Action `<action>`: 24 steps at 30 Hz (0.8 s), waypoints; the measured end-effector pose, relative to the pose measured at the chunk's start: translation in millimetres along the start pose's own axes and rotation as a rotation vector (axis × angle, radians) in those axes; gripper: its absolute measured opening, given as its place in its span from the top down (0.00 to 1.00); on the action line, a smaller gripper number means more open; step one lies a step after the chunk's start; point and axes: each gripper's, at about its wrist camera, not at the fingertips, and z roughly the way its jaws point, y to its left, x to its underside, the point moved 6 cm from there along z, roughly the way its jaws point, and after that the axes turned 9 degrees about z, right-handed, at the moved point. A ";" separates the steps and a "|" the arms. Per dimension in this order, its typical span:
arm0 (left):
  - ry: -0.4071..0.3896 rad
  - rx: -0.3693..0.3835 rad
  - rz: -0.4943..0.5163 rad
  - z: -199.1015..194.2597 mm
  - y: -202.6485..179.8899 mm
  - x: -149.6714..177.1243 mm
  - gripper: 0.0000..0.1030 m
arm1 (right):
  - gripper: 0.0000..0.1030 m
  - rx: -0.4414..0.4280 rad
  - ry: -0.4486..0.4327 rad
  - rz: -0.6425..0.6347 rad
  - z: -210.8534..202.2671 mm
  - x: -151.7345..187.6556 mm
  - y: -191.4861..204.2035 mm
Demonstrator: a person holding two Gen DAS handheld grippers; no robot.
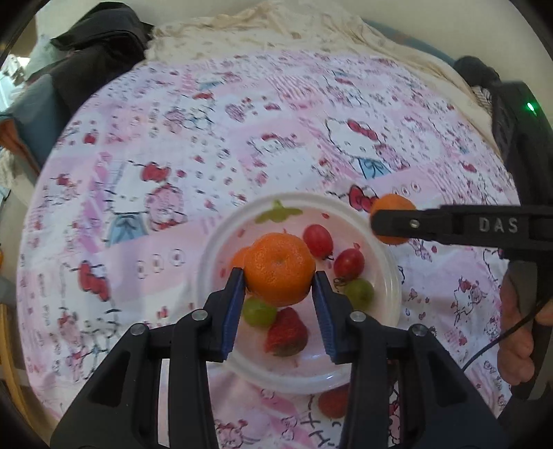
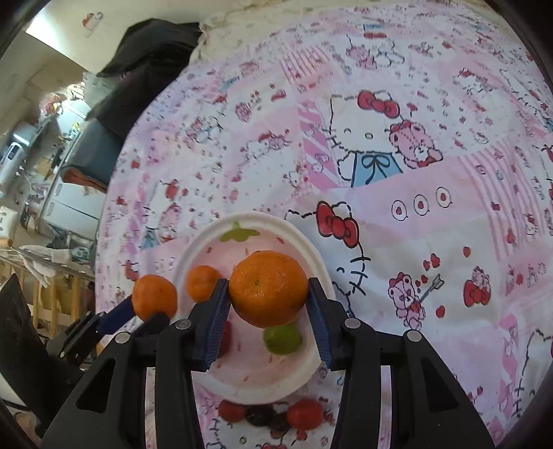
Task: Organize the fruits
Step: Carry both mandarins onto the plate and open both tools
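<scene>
Mandarins filled both claws above a white plastic bowl [image 1: 390, 276] on a pink cartoon-cat bedsheet [image 1: 242, 138]. The left gripper [image 1: 280, 281] was clamped on one mandarin [image 1: 279, 273], its blue pads [image 1: 234, 304] pressed against the fruit's sides, directly over the bowl. The right gripper [image 2: 269, 293] gripped a second mandarin [image 2: 268, 288] in the same way, held over the bowl's right half.

Inside the bowl lay a smaller orange fruit [image 2: 201, 281], two red grapes [image 1: 318, 240], two green grapes [image 1: 360, 293] and a strawberry [image 1: 287, 331]. More red fruit [image 2: 304, 412] sat on the sheet just outside the bowl's near rim; blur made it hard to tell exactly what it was, possibly small tomatoes or berries.

From the left camera, the right tool reached in from the side, a person's hand [image 1: 518, 321] wrapped around its handle. A dark garment [image 2: 148, 58] was heaped at the far edge of the bed, beside a cream blanket [image 1: 293, 31].
</scene>
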 end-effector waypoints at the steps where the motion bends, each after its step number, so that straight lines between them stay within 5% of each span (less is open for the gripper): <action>1: 0.008 0.009 0.003 4.3 -2.1 0.8 0.65 | 0.55 0.003 0.007 0.002 3.8 -0.7 -1.2; 14: 0.016 0.065 0.007 21.7 -5.8 2.4 0.65 | 0.52 -0.018 0.047 0.030 29.8 -2.9 -3.9; 16: 0.022 0.065 0.001 21.2 -4.9 3.3 0.59 | 0.44 -0.034 0.032 0.030 25.7 -4.2 -1.2; 18: 0.011 0.057 -0.004 17.4 -3.2 3.3 0.43 | 0.26 -0.039 0.013 0.020 20.6 -5.3 2.6; 20: -0.009 0.040 -0.011 11.5 -0.7 2.7 0.33 | 0.25 -0.037 -0.011 0.007 14.6 -6.5 5.9; 24: -0.025 0.032 -0.022 4.4 3.2 0.6 0.32 | 0.25 -0.052 -0.029 -0.012 5.0 -7.7 12.0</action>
